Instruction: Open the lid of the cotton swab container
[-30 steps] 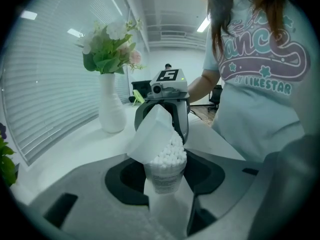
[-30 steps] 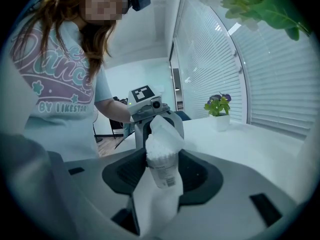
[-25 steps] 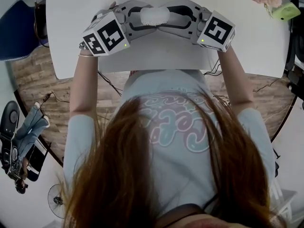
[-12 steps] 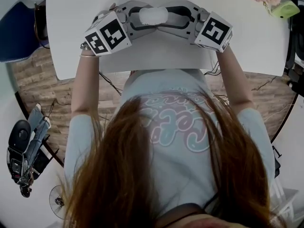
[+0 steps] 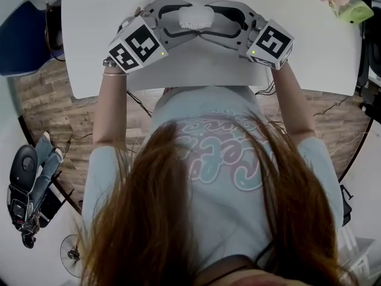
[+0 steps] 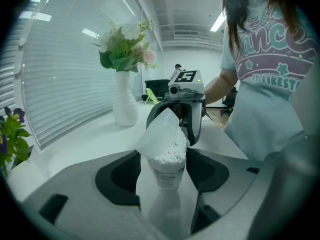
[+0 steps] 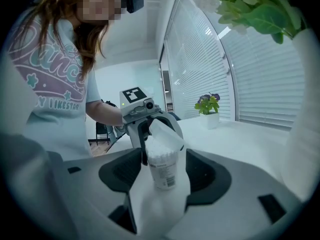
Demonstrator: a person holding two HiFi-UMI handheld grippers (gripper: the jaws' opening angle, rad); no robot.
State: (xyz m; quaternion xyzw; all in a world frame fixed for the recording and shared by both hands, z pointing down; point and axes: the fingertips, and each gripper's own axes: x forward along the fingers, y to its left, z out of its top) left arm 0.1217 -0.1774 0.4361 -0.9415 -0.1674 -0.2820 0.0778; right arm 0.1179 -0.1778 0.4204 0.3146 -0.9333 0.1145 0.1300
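The small clear cylindrical plastic cotton swab container (image 5: pixel 194 18) stands upright on the white table (image 5: pixel 315 58), long axis vertical, midway between the two grippers, which face each other. Its translucent flip lid (image 6: pixel 160 129) already tilts up on the side away from the person. The left gripper (image 5: pixel 178 21) and the right gripper (image 5: pixel 212 21) have just been opening. Their jaws flank the container's body without pressing it.
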